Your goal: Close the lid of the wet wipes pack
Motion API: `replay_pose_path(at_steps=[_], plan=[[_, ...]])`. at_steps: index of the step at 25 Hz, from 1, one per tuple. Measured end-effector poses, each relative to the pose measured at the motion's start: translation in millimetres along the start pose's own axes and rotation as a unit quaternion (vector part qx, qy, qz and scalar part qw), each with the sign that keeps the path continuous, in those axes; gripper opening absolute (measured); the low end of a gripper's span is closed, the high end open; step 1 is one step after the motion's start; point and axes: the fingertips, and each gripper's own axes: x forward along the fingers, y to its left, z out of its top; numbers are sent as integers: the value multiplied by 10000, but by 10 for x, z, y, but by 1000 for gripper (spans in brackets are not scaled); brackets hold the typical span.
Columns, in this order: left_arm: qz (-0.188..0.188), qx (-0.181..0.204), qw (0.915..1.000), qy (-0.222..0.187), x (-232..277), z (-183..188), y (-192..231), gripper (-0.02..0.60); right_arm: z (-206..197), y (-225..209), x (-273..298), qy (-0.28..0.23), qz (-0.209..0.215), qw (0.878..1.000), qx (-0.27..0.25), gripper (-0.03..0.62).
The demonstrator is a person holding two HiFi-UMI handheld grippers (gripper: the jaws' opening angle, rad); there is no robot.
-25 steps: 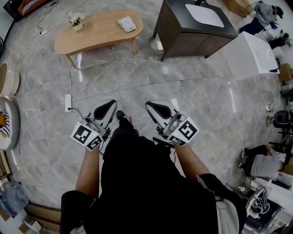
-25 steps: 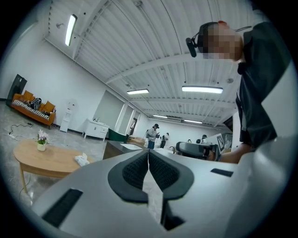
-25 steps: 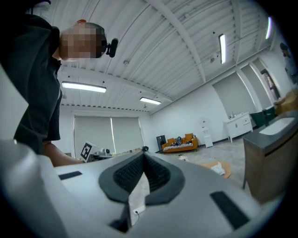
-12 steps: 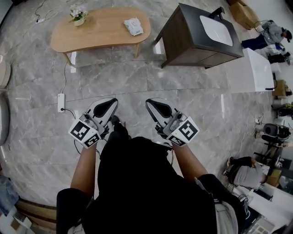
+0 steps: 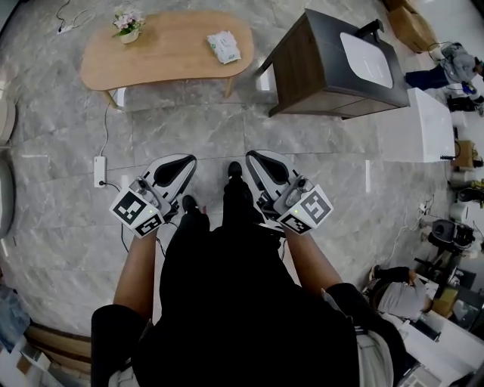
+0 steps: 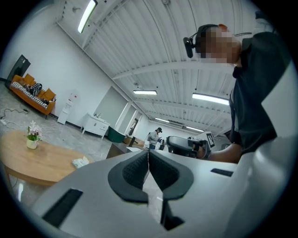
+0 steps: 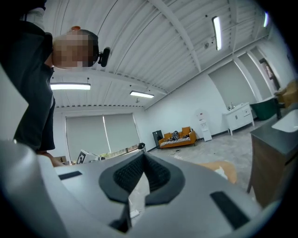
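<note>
While the pack (image 5: 223, 45) lies far off at the upper middle of the head view, on the right end of the wooden counter (image 5: 151, 57), its lid is too small to read as open or shut. A flower pot (image 5: 127, 23) stands at the counter's left end, well apart from it, and a dark cabinet (image 5: 302, 68) stands to the right. Lower in the frame, over the floor (image 5: 227, 128), the left hand-held gripper (image 5: 181, 162) and the right hand-held gripper (image 5: 255, 159) each have their jaws pressed together on nothing, as their own views confirm. Since a second ago a foot (image 5: 235, 171) has come forward between them, and the counter has shifted slightly in frame. I judge the person is walking toward the pack; the closing itself has not begun.
</note>
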Motion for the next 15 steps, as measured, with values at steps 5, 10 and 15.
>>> replay_pose_path(at_steps=[5,10,15], plan=[[179,45,9998,36,548,124,238,17,190,-591,159,-35,299,9995,31,11],[375,89,9992,-54,1279,319,384,17,502,-1337,178,-44,578,9983,-11,11],[705,136,9973,-138,1833,485,506,17,676,-1926,198,6,932,9956,62,11]])
